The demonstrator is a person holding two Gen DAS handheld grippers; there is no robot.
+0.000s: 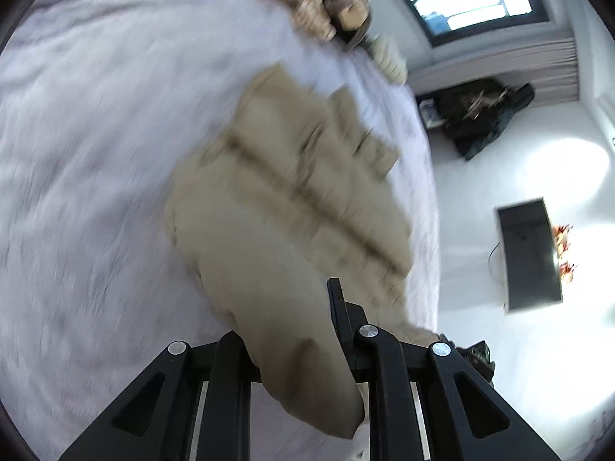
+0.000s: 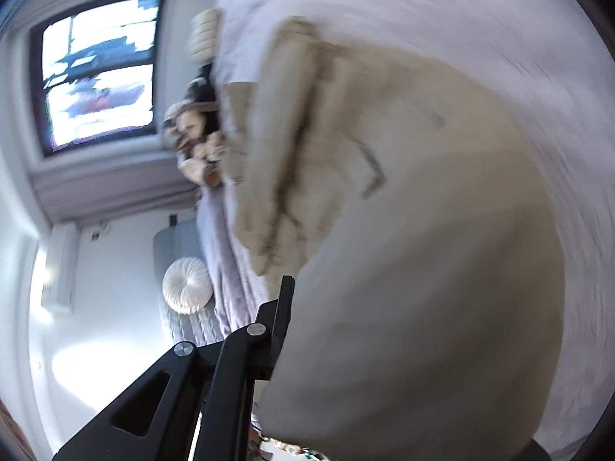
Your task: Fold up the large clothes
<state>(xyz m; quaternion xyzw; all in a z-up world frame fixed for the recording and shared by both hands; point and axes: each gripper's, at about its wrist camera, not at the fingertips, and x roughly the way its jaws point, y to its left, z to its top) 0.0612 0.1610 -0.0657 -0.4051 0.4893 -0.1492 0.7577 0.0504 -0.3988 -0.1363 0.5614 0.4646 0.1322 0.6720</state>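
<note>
The right gripper (image 2: 296, 307) is closed on a fold of the beige garment (image 2: 403, 230), which billows blurred over the pale lilac bed (image 2: 499, 19), with what looks like a round white cushion (image 2: 187, 285) beside it.

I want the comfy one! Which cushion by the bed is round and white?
The round white cushion beside the lilac bedspread, with pleats running to its centre. The other pillows by the window are cream and ribbed.
</note>
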